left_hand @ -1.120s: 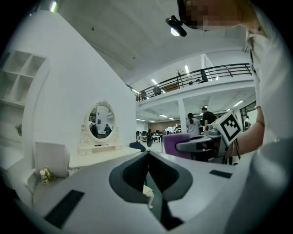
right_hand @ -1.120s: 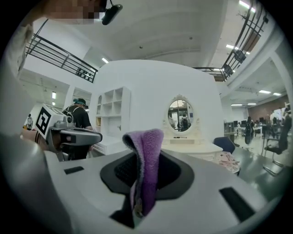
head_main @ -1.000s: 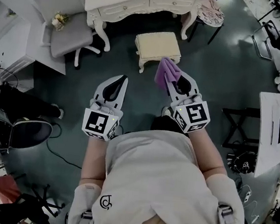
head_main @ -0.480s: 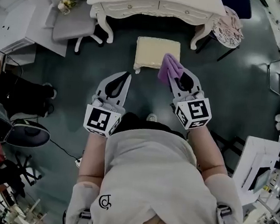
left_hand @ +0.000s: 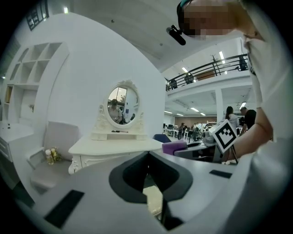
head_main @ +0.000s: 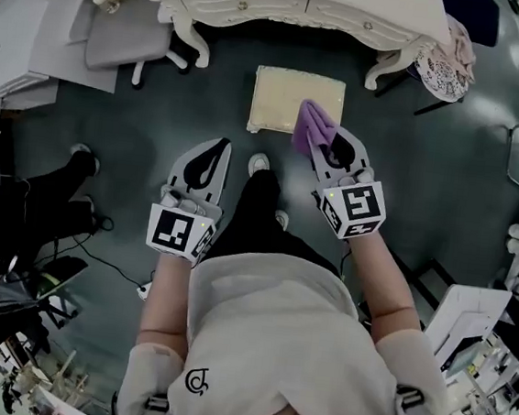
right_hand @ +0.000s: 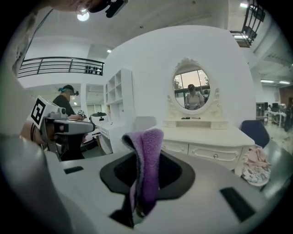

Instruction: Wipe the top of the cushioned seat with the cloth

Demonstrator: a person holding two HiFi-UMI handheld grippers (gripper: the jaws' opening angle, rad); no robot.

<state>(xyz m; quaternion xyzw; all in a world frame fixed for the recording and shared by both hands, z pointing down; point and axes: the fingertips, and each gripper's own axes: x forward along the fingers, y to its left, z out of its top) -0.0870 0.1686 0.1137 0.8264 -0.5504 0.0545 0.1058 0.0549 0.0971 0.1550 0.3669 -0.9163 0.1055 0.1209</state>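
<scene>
The cream cushioned seat (head_main: 285, 99) stands on the dark floor in front of the dressing table. My right gripper (head_main: 332, 145) is shut on a folded purple cloth (head_main: 309, 126), which hangs over the seat's near right corner; whether it touches the cushion I cannot tell. In the right gripper view the cloth (right_hand: 147, 167) stands up between the jaws. My left gripper (head_main: 216, 151) is shut and holds nothing, to the left of the seat's near edge. Through its jaws a strip of the seat (left_hand: 153, 199) shows, with the cloth (left_hand: 174, 147) off to the right.
A white dressing table (head_main: 299, 8) with an oval mirror (right_hand: 191, 90) stands just behind the seat. A grey chair (head_main: 125, 39) is at the far left, a round stool with pinkish fabric (head_main: 446, 54) at the far right. Another person's black-trousered legs (head_main: 43, 207) are at the left.
The seat and table have drawn nearer to both grippers. The cloth now overlaps the seat's near right corner. Both grippers keep their state.
</scene>
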